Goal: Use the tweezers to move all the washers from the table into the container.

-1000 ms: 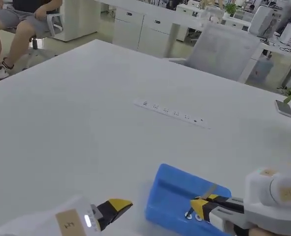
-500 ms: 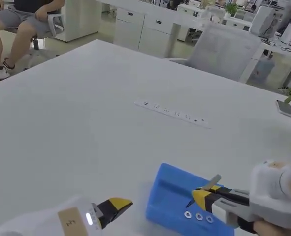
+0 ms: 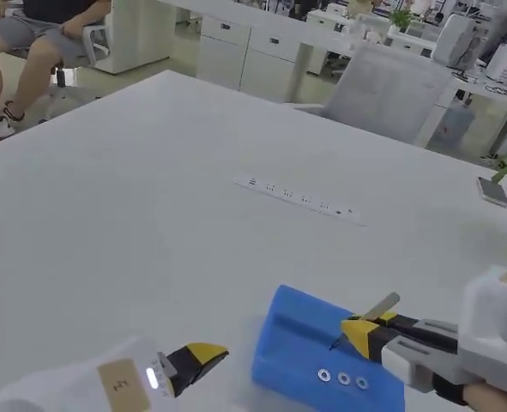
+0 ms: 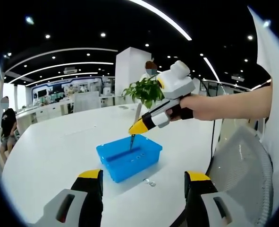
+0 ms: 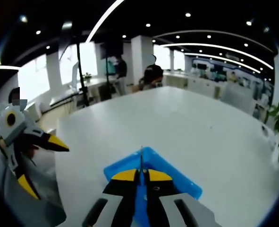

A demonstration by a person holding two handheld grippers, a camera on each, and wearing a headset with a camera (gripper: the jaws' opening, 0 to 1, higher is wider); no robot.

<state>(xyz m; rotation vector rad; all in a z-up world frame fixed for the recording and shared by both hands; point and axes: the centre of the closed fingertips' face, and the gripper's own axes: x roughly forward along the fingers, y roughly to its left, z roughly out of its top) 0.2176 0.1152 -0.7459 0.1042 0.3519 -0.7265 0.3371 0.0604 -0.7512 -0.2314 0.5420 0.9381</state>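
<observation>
Left gripper [image 3: 214, 356]: low over the table [image 3: 150, 215] at the lower left of the head view, jaws spread apart with nothing between them.
Loose washer [image 4: 150, 182]: seen in the left gripper view, it lies on the table just beside a corner of the container.
Container [image 3: 292, 330]: a shallow blue tray resting on the table between the 2 grippers.
Washers in container [image 3: 343, 378]: 3 in a row on the tray floor.
Tweezers [image 3: 380, 306]: slanted, with the tips pointing down into the container. The tips are too small to tell what they carry.
Right gripper [image 3: 349, 330]: above the container's right part, jaws pressed together on the tweezers.
Power strip [image 3: 300, 197]: farther back on the table, well apart.
</observation>
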